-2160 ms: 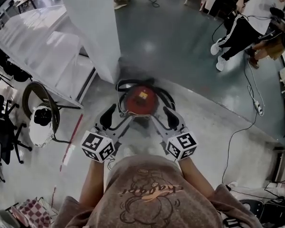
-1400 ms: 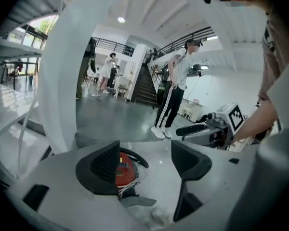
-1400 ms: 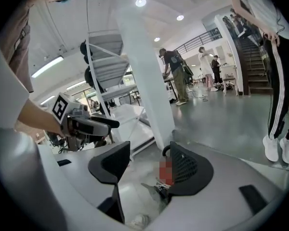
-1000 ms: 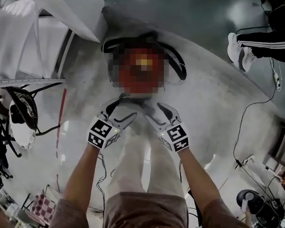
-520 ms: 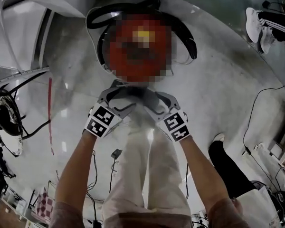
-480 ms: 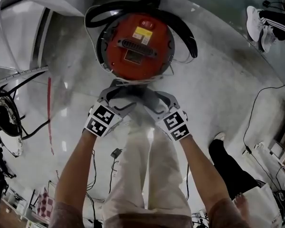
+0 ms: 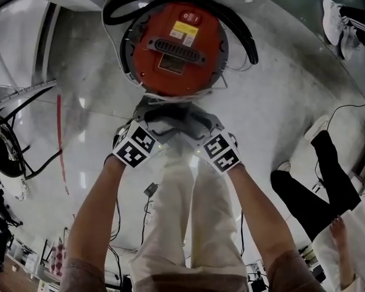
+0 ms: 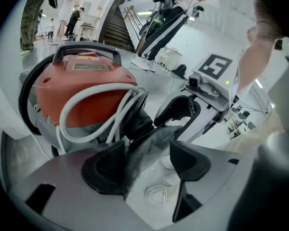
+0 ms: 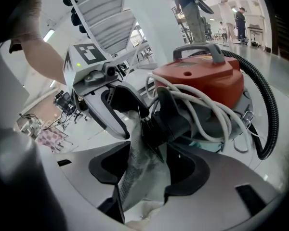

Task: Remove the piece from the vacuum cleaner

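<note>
Head view: seen from above, the round red vacuum cleaner sat in the upper middle of the frame. A black hose curled round its top and right edge. The left gripper and right gripper met at its lower edge.
Only in this view: the glossy grey floor, a thin red line at the left, and a bystander's legs at the right (the piece itself was hard to pick out from up here).
Left gripper view: side on, the vacuum cleaner showed an arched black handle and loops of smooth white cord over its grey lower drum. The piece, a limp speckled grey cloth, ran from a black port on the body down between the jaws.
Left claw: the jaws stood apart. The cloth lay against the pad at frame left and clear of the other pad, so nothing was clamped.
Right gripper view: the same cloth hung from the port into this gripper's jaws. The ribbed hose arced down the right of the frame.
Right claw: the jaws stood about as far apart. The cloth filled most of the gap and touched the pad at frame left, but was not pinched flat.
Room: a pale staircase crossed the upper left of the right gripper view, and people stood far off at the top.
</note>
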Tool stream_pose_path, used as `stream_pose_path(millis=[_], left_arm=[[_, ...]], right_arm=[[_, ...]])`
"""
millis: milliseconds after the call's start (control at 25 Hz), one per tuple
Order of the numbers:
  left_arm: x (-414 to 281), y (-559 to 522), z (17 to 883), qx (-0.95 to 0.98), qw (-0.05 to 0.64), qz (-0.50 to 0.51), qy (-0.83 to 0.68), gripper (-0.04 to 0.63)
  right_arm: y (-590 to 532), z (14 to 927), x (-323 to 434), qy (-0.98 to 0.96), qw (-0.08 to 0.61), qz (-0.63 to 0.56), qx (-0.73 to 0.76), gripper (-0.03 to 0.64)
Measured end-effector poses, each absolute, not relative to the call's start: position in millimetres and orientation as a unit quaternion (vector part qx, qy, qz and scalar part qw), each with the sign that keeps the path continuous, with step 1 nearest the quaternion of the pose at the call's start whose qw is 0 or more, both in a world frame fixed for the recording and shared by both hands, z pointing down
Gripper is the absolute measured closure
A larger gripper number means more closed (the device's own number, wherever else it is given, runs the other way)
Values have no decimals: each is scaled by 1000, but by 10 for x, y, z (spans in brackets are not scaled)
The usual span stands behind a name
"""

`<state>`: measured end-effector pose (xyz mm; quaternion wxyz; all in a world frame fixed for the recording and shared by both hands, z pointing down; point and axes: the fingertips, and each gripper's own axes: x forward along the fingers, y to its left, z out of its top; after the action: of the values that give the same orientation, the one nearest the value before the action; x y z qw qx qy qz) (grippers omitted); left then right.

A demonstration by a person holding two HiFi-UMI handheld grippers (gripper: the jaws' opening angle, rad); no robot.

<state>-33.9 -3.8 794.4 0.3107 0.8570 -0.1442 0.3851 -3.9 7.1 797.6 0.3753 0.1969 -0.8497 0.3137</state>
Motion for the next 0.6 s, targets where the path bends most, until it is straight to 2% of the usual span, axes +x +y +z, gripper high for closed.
stream_pose_path(millis=[120, 280, 600], left_arm=[[-343, -22, 7971, 853, 315, 391, -142, 350], [-295, -21, 7970, 852, 329, 381, -144, 357], [-441, 33, 7986, 834, 362, 384, -162, 391]], right_arm=[[91, 8029, -39, -845, 387, 319, 189, 411], [145, 8024, -30, -841, 391, 329, 177, 465], [177, 8033, -105, -837, 392, 336, 182, 495]])
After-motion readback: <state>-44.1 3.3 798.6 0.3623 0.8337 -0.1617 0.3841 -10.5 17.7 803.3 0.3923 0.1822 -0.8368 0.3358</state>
